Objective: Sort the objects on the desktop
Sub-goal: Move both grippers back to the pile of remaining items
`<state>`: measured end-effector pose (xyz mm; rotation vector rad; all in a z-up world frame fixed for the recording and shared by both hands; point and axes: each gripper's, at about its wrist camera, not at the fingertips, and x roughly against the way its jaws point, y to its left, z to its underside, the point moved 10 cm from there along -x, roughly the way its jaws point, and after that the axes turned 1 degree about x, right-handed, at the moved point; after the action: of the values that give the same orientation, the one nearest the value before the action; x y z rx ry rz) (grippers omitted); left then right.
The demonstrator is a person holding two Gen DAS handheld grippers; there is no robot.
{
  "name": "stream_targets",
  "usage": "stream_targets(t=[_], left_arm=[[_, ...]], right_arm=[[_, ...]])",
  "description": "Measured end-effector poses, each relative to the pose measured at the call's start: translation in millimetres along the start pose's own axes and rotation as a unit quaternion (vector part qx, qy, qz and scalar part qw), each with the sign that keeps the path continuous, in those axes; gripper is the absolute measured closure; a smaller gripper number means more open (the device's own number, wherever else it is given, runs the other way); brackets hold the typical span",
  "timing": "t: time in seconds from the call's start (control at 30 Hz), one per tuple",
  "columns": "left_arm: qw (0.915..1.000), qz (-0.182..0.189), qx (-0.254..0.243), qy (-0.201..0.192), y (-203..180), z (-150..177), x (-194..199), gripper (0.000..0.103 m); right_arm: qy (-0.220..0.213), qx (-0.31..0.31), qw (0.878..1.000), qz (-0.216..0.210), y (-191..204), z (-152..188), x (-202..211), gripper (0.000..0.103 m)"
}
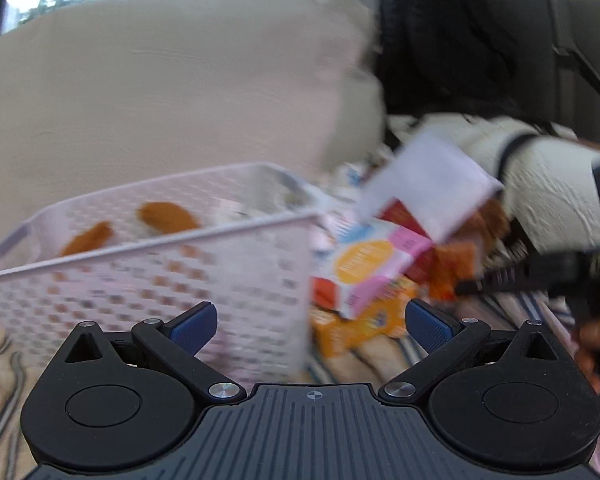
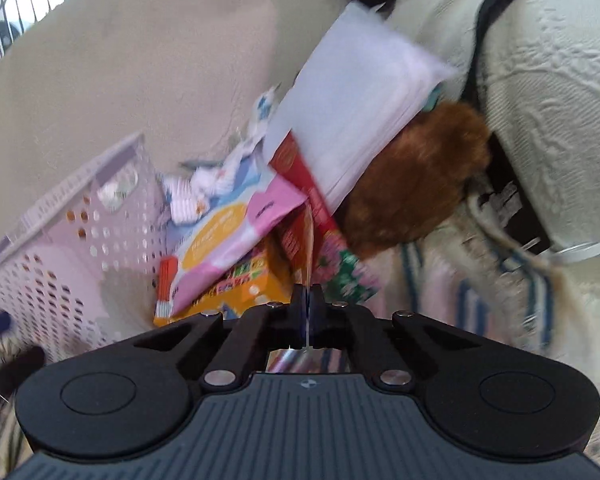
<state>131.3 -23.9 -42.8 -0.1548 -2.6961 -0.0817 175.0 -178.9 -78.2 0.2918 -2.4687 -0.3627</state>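
Clutter lies heaped on a striped cloth (image 2: 472, 300) beside a pale lilac perforated basket (image 1: 148, 276) — packets, a booklet, a toy. The right gripper (image 2: 308, 316) is clenched on the thin edge of a red packet (image 2: 300, 220), its pads pressed together with the shiny seam running up between them. That packet stands on edge in the middle of the pile, just under a white paper pad (image 2: 360, 116) that tilts over it and rests against a brown plush toy (image 2: 412, 176). To the left of the red packet, a pink-and-white pouch with a yellow circle (image 2: 228, 236) leans over an orange box (image 2: 256, 284), and both sit just beside the basket wall. Crumpled white-and-blue wrappers (image 2: 220, 184) lie behind the pouch.

The left gripper (image 1: 310, 326) is released — its blue pads (image 1: 194, 328) are spread wide, holding nothing, and it hangs near the basket's near corner. Inside the basket two orange-brown pieces (image 1: 168, 218) show through the blur; I cannot tell what they are. A person in a white textured top (image 1: 548, 184) sits behind the pile.
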Motion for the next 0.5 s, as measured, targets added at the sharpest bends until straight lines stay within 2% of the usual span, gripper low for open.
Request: stream_targets(t=[0.1, 0.27, 0.37, 0.47, 0.5], left_arm=[[0.9991, 0.019, -0.031, 0.023, -33, 5, -23, 0.0], [0.9937, 0.016, -0.098, 0.052, -79, 16, -71, 0.0], [0.9921, -0.01, -0.108, 0.064, -80, 25, -97, 0.0], [0.9907, 0.009, -0.1, 0.092, -80, 44, -111, 0.001], [0.9906, 0.021, -0.095, 0.096, -81, 47, -113, 0.004]], right_arm=[[-0.007, 0.013, 1.0, 0.007, -10, -10, 7, 0.102], [-0.011, 0.01, 1.0, -0.007, -23, -8, 14, 0.102], [-0.011, 0.016, 1.0, -0.014, -27, -6, 18, 0.102], [-0.013, 0.012, 1.0, -0.021, -33, -5, 18, 0.102], [-0.013, 0.011, 1.0, -0.024, -35, -6, 19, 0.102]])
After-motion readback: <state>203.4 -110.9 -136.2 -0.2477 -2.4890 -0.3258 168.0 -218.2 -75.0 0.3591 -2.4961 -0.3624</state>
